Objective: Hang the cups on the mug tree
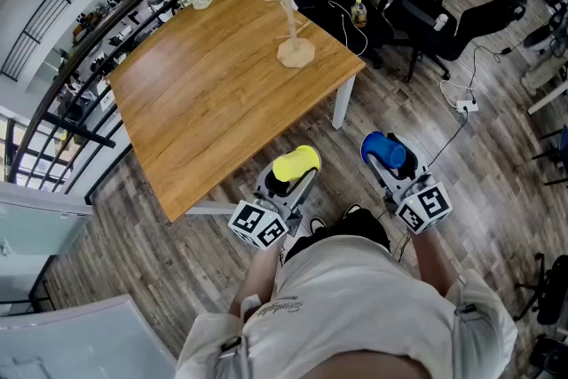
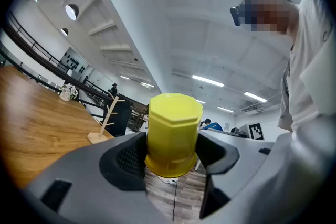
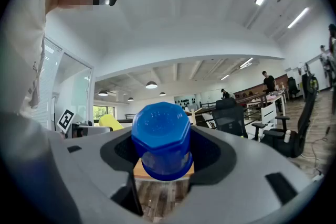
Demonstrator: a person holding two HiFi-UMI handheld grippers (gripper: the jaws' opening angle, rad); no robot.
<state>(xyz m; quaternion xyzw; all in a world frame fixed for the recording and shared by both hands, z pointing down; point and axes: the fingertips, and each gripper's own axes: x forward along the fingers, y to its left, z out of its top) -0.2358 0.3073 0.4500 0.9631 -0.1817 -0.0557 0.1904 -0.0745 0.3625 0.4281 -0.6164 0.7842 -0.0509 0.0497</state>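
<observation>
Near the wooden table (image 1: 204,93), yellow cup (image 1: 296,162) and blue cup (image 1: 384,150) sit clamped.

No word or number can be read anywhere. The only lettering is a line of grey cursive script (image 1: 288,306) on the front of the person's white shirt (image 1: 355,297), toward its left side, and it is too small to make out. The white cube (image 1: 259,225) at the rear of the left gripper (image 1: 295,164) bears black-and-white square markers (image 1: 266,231), block patterns without letters. The second white cube (image 1: 424,207), on the right gripper (image 1: 386,152), bears the same kind. One such marker (image 2: 255,131) shows at the right of the left gripper view, and another marker (image 3: 65,119) at the left of the right gripper view.
</observation>
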